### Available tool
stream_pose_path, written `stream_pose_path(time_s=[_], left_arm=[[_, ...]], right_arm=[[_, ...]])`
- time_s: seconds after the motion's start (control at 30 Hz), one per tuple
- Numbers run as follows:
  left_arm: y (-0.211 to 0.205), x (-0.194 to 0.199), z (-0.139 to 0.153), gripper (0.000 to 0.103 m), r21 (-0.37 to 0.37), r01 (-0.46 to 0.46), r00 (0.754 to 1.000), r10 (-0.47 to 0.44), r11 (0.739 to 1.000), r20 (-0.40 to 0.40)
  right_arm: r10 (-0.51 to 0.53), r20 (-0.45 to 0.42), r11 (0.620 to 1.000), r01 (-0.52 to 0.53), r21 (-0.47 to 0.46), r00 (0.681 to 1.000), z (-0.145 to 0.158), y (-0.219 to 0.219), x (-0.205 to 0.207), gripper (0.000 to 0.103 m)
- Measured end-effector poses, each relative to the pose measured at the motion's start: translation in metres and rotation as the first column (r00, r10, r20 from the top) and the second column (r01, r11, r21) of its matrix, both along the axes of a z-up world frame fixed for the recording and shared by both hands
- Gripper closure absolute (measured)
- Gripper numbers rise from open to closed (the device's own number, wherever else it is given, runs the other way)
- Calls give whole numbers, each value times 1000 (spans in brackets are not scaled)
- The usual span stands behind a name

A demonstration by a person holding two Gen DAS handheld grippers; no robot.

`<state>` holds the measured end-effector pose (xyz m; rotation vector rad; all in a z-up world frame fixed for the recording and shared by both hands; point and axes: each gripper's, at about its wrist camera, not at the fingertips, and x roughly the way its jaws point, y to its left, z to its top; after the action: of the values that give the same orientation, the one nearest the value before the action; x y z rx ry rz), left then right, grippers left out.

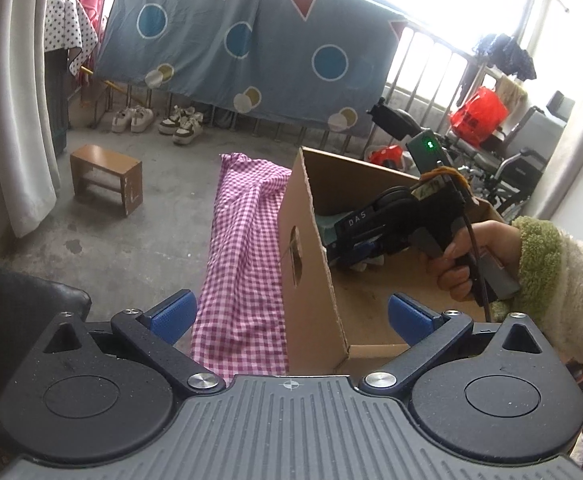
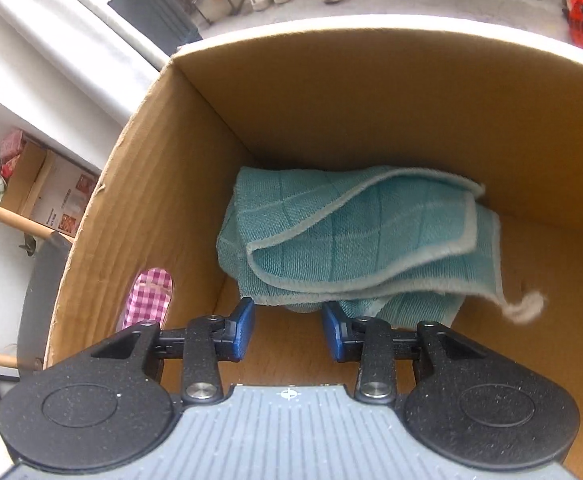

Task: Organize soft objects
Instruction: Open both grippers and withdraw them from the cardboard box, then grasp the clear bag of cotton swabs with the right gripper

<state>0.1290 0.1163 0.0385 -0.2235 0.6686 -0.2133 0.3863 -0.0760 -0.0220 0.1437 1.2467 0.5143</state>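
A folded teal towel lies on the floor of an open cardboard box. My right gripper is open just in front of the towel's near edge, with its blue pads apart and pressing on nothing. In the left wrist view, a hand in a fuzzy sleeve holds that right gripper inside the box. A pink checked cloth lies spread out to the left of the box. My left gripper is wide open and empty above the box's near corner and the cloth.
A small wooden stool stands on the concrete floor, with pairs of shoes behind it. A blue patterned sheet hangs on the railing. A white curtain is on the left. A wheelchair and a red bag are on the right.
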Motion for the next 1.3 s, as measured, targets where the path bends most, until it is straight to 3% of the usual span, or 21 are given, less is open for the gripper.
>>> stream_pose_path(time_s=[0.17, 0.33, 0.53, 0.7, 0.83, 0.93, 1.07, 1.3], left_arm=[[-1, 0, -3, 0, 5, -8, 1000, 8, 1000, -7], [-5, -8, -3, 0, 28, 11, 1000, -11, 1000, 5], [-10, -23, 5, 0, 59, 11, 999, -14, 998, 51], [-12, -35, 11, 0, 13, 35, 998, -36, 999, 51], [-10, -44, 12, 0, -27, 67, 997, -66, 997, 37], [-13, -49, 10, 0, -63, 108, 994, -108, 992, 10], [-23, -55, -3, 0, -95, 223, 972, -229, 970, -59], [-63, -59, -36, 0, -29, 336, 928, -336, 941, -157]], right_arm=[[27, 12, 1000, -26, -16, 1000, 5, 1, -5, 63], [41, 54, 999, -41, -6, 998, 36, 0, -23, 62], [24, 182, 993, -44, 106, 983, 105, -33, -77, 55], [-24, 286, 975, -41, 217, 958, 156, -79, -133, 43], [-93, 348, 953, -18, 304, 933, 174, -108, -185, 37], [-147, 352, 932, 10, 363, 924, 172, -127, -225, 37], [-249, 309, 911, 114, 396, 918, 142, -138, -269, 37], [-407, 229, 880, 313, 356, 884, 71, -124, -301, 46]])
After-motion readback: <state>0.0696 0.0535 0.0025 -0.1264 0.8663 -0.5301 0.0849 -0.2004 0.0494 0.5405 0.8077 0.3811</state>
